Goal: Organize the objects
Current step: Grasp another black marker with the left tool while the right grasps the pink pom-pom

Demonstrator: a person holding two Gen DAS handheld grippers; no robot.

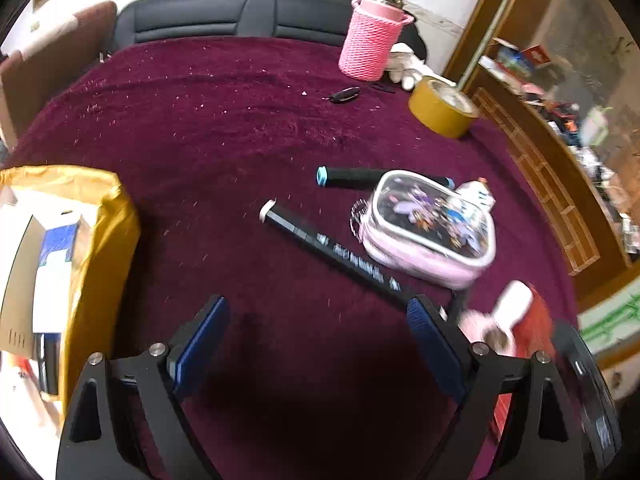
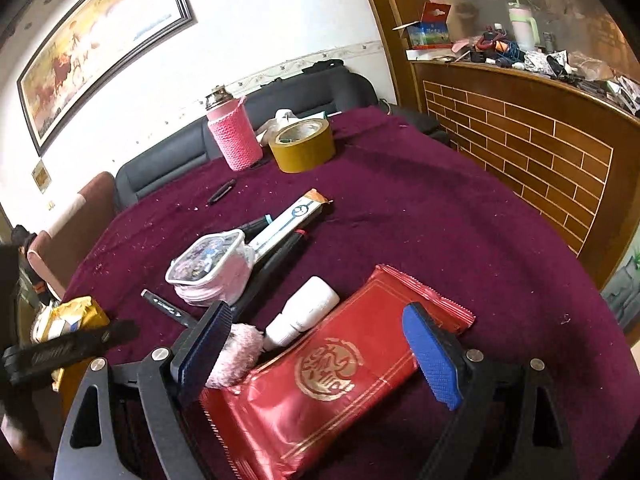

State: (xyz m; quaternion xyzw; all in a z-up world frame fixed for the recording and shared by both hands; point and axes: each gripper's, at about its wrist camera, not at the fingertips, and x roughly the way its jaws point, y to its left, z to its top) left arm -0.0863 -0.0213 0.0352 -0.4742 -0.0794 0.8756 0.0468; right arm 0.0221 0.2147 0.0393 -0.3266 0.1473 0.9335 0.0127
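Observation:
On the maroon cloth lie a pink pencil case (image 1: 430, 228) (image 2: 210, 270), a long black marker (image 1: 336, 252) beside it, and a black marker with blue caps (image 1: 352, 178) behind it. My left gripper (image 1: 318, 320) is open and empty, hovering above bare cloth; its right finger overlaps the long marker's end. My right gripper (image 2: 316, 336) is open, its jaws standing either side of a red foil packet (image 2: 340, 376) without closing on it. A white bottle (image 2: 304, 310) and a pink fluffy item (image 2: 236, 354) lie by its left finger. A long snack bar (image 2: 288, 222) lies behind the case.
A yellow bag (image 1: 100, 264) with boxes inside stands at the left table edge. A pink knitted bottle (image 1: 370, 40), a roll of brown tape (image 1: 440, 108) and a small black clip (image 1: 344, 95) sit at the far side. A wooden counter (image 2: 520, 140) with clutter stands to the right.

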